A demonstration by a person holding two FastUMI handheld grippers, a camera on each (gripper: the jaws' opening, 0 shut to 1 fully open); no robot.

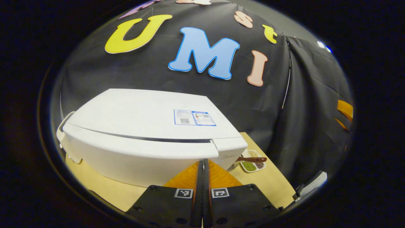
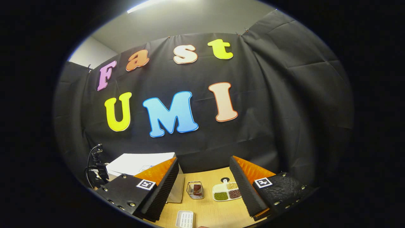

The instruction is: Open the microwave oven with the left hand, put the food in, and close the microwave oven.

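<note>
The white microwave oven (image 1: 142, 126) stands on the wooden table (image 1: 272, 183), seen from above in the left gripper view, its door closed. My left gripper (image 1: 202, 162) hovers just in front of its right front corner, shut with nothing between the fingers. In the right gripper view the microwave (image 2: 139, 163) lies at the far left. A small clear container with a brown piece of food (image 2: 195, 189) rests on the table (image 2: 215, 212). My right gripper (image 2: 204, 164) is held open above the table, the container farther off between its fingers.
A white divided dish of beans (image 2: 226, 191) sits right of the food container; in the left gripper view the dish (image 1: 253, 164) has a wooden spoon (image 1: 252, 159) across it. A white ridged item (image 2: 185, 218) lies near the table's front. Cables (image 2: 94, 164) hang left of the microwave.
</note>
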